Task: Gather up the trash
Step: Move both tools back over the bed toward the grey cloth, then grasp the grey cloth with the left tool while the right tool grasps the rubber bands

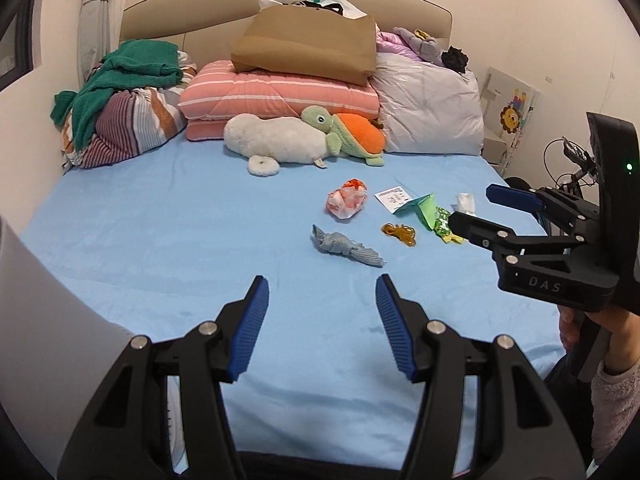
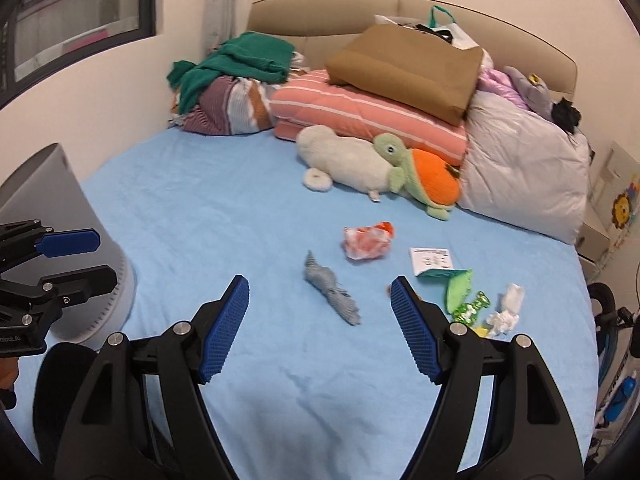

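Trash lies scattered on the blue bed sheet [image 1: 160, 240]: a crumpled orange-white wrapper [image 1: 346, 201] [image 2: 367, 241], a twisted grey rag [image 1: 347, 246] [image 2: 332, 289], a white receipt [image 1: 394, 198] [image 2: 431, 259], green paper [image 1: 425, 210] [image 2: 458, 286], a green candy wrapper [image 2: 472, 308], a brown cord loop [image 1: 400, 233] and white tissue [image 2: 506, 314]. My left gripper [image 1: 321, 288] stands open above the sheet, short of the rag. My right gripper [image 2: 320, 290] is open too, with the rag seen between its fingers farther off. A grey bin [image 2: 60, 216] stands at the bed's left.
Plush toys [image 1: 296, 138], a striped pink quilt [image 1: 280, 92], a brown paper bag [image 1: 308, 46], pillows and green clothes [image 1: 128, 72] crowd the headboard end. A hand [image 1: 592, 328] holds the right gripper's handle at the bed's right edge, beside a bicycle and a cartoon poster.
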Motion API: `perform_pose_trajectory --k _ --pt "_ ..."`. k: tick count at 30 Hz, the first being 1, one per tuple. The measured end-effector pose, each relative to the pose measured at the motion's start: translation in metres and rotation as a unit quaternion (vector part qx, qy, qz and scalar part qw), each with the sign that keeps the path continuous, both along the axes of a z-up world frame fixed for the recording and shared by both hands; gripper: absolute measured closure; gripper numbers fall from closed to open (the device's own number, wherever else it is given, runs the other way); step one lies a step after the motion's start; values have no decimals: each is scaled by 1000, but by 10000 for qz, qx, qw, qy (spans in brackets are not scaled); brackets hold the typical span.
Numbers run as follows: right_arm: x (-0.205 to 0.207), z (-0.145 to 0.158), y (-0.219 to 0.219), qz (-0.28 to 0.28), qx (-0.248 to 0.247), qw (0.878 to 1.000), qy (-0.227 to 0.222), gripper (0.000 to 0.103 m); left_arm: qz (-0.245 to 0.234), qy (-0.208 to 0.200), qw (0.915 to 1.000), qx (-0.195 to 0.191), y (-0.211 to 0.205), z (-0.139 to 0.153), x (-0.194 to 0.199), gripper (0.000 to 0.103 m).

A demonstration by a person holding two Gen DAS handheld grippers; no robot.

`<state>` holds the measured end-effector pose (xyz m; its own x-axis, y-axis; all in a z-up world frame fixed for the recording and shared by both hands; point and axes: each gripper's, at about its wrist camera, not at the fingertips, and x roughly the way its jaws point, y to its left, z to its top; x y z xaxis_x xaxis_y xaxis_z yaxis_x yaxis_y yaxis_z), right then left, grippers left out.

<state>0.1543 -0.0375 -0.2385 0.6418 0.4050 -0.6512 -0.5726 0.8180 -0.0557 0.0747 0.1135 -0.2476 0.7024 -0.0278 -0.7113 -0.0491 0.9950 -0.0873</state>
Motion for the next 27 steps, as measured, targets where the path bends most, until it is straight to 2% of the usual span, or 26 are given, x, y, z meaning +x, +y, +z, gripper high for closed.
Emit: perform_pose_trajectory --k 5,13,18,27 --pt "37 -25 -28 -522 -149 9985 -112 32 -125 196 9997 -2 -23 -32 52 47" --pt "106 -77 -53 -1110 -22 9932 358 33 -177 438 9989 37 -44 -80 127 46" --pt "131 -108 -52 -1215 -9 9907 612 33 -30 727 9973 130 -43 -115 171 46" --pt "164 -161 -33 -1139 -212 9890 921 33 71 1005 9948 124 -29 -161 214 46"
